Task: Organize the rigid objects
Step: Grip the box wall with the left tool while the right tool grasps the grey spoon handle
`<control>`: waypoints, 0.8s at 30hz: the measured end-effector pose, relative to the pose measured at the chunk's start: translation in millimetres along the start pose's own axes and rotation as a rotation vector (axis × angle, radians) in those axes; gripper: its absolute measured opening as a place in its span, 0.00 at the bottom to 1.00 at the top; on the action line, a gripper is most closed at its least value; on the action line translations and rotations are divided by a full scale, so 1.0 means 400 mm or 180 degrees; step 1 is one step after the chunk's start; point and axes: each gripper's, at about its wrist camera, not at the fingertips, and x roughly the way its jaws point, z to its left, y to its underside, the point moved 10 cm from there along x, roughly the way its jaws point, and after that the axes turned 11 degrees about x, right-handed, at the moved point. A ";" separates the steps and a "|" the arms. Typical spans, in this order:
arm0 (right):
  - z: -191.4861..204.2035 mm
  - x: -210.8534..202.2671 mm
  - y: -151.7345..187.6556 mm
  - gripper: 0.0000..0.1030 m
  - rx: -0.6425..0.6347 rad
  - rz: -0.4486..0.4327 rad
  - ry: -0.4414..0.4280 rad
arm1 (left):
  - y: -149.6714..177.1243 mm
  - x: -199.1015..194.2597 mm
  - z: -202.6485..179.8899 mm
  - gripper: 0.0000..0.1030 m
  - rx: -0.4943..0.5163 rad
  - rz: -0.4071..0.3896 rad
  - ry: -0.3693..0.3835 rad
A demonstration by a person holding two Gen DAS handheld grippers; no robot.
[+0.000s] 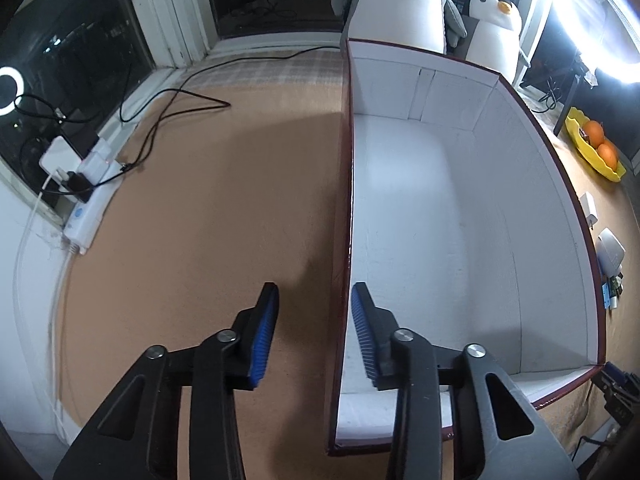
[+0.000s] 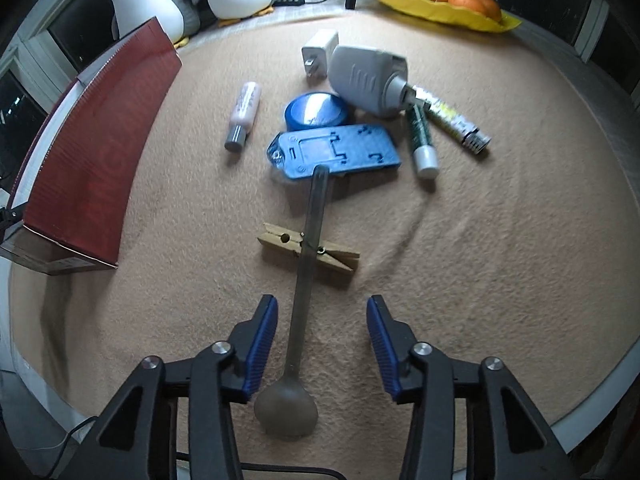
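1. Your box [image 1: 460, 208] stands empty on the tabletop [image 1: 208, 200]; its near wall runs from 12 to 6 o'clock between the parted pads of your left claw [image 1: 314, 334], neither pad pressing it yet. Close off-centre and the wall could buckle or the box slide.
2. Your spoon [image 2: 306, 264] lies at 12 o'clock inside your right claw [image 2: 322, 342], which is open around the handle. The handle rests across a clothespin [image 2: 308, 248], so lifting may drag it.

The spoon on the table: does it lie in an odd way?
Yes. The spoon lies across the wooden clothespin, and its handle tip rests on the blue plastic holder, so it is propped rather than flat.
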 end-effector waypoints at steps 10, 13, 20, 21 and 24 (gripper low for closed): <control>0.035 0.030 -0.005 0.21 -0.0093 0.0090 0.0021 | 0.017 0.030 -0.007 0.18 -0.0004 0.0069 0.0045; 0.041 0.039 -0.009 0.17 -0.0128 0.0082 0.0042 | 0.024 0.040 -0.009 0.16 -0.0017 0.0094 0.0066; 0.030 0.043 -0.013 0.09 -0.0071 0.0083 -0.0017 | 0.027 0.043 -0.009 0.16 -0.0033 0.0089 0.0075; 0.025 0.040 -0.012 0.08 -0.0069 0.0079 -0.0020 | 0.026 0.045 -0.008 0.16 -0.0031 0.0087 0.0075; 0.017 0.027 -0.012 0.07 -0.0064 0.0042 -0.0040 | 0.026 0.046 -0.006 0.16 -0.0027 0.0084 0.0076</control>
